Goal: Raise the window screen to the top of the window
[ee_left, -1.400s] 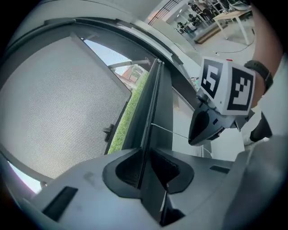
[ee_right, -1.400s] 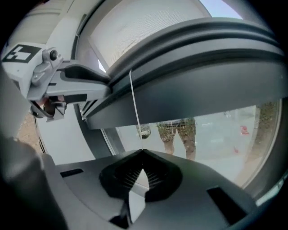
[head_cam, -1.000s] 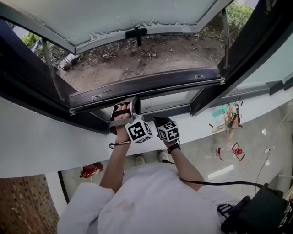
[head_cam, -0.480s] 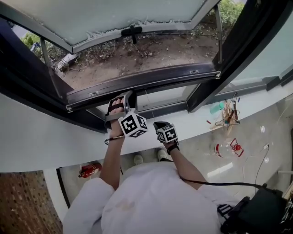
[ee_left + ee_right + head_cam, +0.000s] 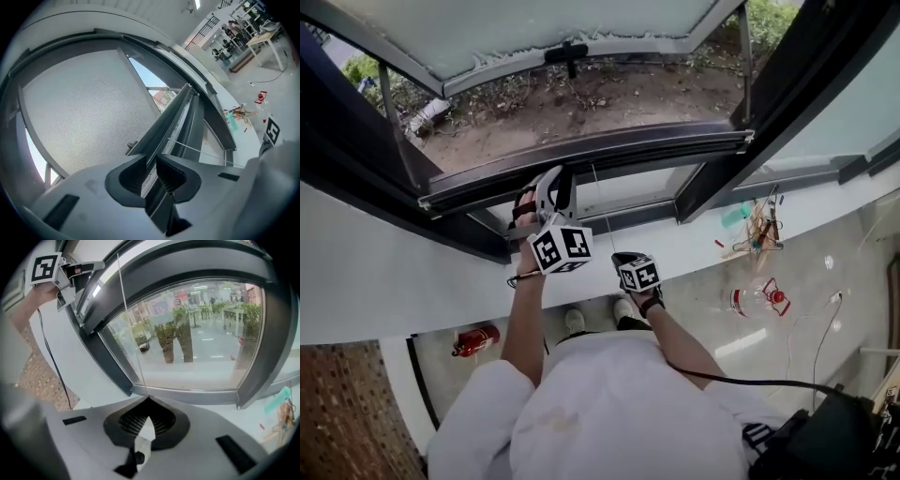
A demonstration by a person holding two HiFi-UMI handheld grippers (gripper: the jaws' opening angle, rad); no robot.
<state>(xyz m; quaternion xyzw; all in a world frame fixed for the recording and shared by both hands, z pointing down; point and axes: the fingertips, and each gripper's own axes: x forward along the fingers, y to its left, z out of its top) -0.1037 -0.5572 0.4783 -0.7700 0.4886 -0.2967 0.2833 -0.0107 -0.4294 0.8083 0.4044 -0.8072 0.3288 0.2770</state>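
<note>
While its jaws ease apart, left gripper [image 5: 150, 161] has screen bar [image 5: 171, 122] between them | window screen [image 5: 84, 108] spans above bar, bar just above lower glass pane [image 5: 197, 333] | right gripper [image 5: 149, 401] jaws pinched together on thin cord [image 5: 131, 324]

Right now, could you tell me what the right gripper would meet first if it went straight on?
The right gripper, shut on a thin cord, would most likely meet the lower glass pane first, or its bottom frame rail; depth is unclear.
</note>
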